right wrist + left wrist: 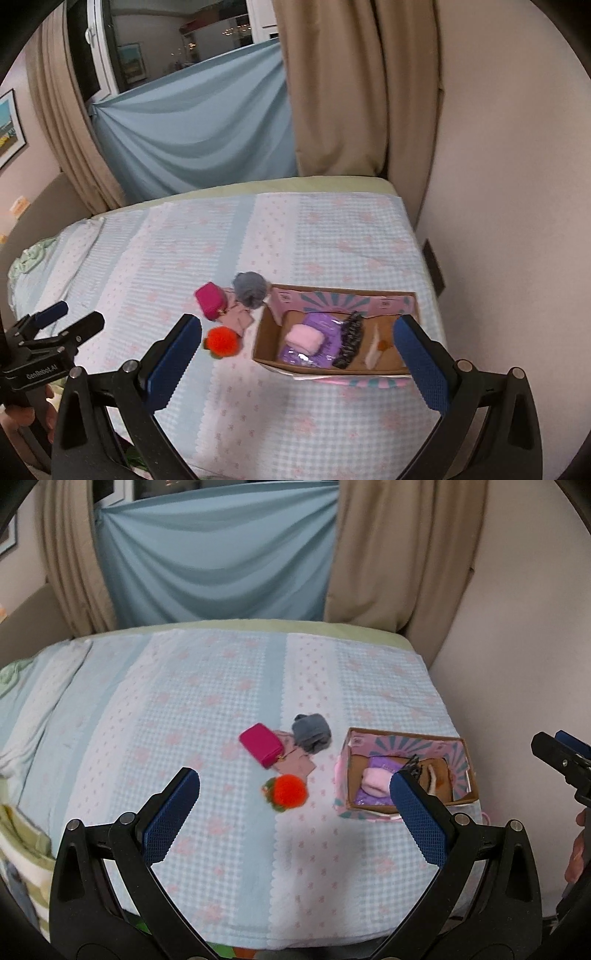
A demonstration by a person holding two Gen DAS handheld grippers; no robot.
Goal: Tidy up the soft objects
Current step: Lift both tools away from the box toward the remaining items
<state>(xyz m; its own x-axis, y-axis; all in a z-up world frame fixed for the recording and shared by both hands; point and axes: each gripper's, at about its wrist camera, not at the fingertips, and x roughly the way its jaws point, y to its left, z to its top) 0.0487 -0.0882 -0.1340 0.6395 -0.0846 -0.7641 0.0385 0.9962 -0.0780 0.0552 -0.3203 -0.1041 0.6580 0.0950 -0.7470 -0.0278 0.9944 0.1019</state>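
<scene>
I hold both the left gripper (295, 805) and the right gripper (297, 356) above the bed (207, 701), jaws spread wide and empty over its checked, waffle-textured cover. A fuzzy orange pompom (290, 790), a boxy magenta pouch (260, 745) and a grey fluffy ball (311, 730) lie clustered beside the open cardboard box (369, 301). Inside it sit a soft pink pad (304, 339), crinkly purple packets (325, 323) and a dark ruffled scrunchie (349, 345).

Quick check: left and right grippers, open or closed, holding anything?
Left gripper: open, holding nothing, above the checked blue bedspread.
Right gripper: open, holding nothing, above the cardboard box.
</scene>
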